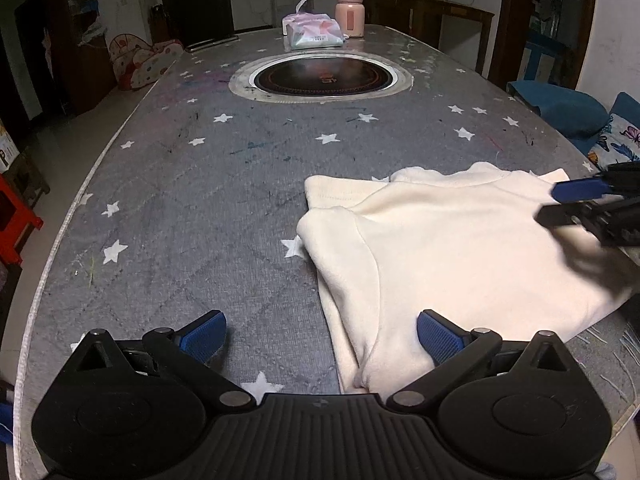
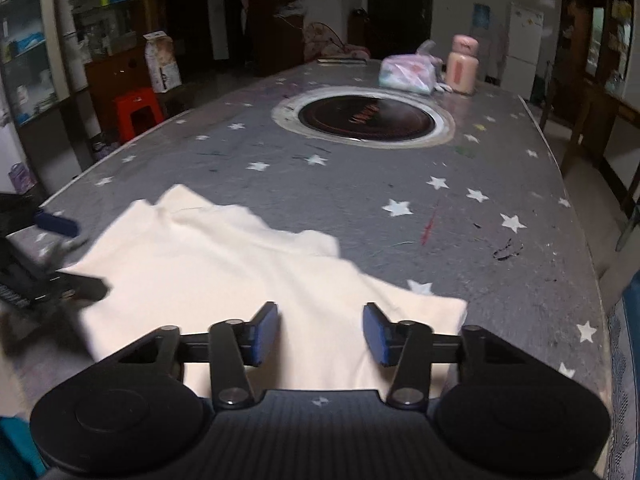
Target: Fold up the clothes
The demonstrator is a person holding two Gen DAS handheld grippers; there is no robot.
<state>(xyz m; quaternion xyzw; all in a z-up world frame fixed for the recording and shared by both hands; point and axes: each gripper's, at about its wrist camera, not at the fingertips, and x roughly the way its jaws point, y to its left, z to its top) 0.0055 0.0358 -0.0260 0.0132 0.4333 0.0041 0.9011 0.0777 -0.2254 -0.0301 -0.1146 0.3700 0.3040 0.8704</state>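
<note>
Lying flat on the grey table cover with white stars (image 1: 192, 208), a cream garment (image 1: 460, 248) is sitting in front of both tongs, partly folded, with one sleeve turned over the body. In the left wrist view, the left gripper (image 1: 322, 336) is hovering low over the near edge of this garment. Its jaws are standing wide apart; the right blue pad (image 1: 438, 338) is sitting over the cloth, while the left pad is over the bare cover, and nothing is being pinched between them. The right gripper (image 1: 556, 204) is showing at the right side of that view, blurred, above the far right part of the garment.

In the right wrist view, the right gripper (image 2: 320, 334) is reaching over the near edge of the cream garment (image 2: 224, 264). Its jaws are partly spread, with cloth under the gap, but the pads are not pressing on it. The left gripper (image 2: 76, 256) is appearing at the left edge, also blurred.

Well beyond the tongs, a round dark cooktop (image 1: 322, 76) is sitting sunk in the table. Behind it, at the far end, a pink bottle (image 1: 349, 12) is standing just beside a pack of tissues (image 1: 314, 32).
</note>
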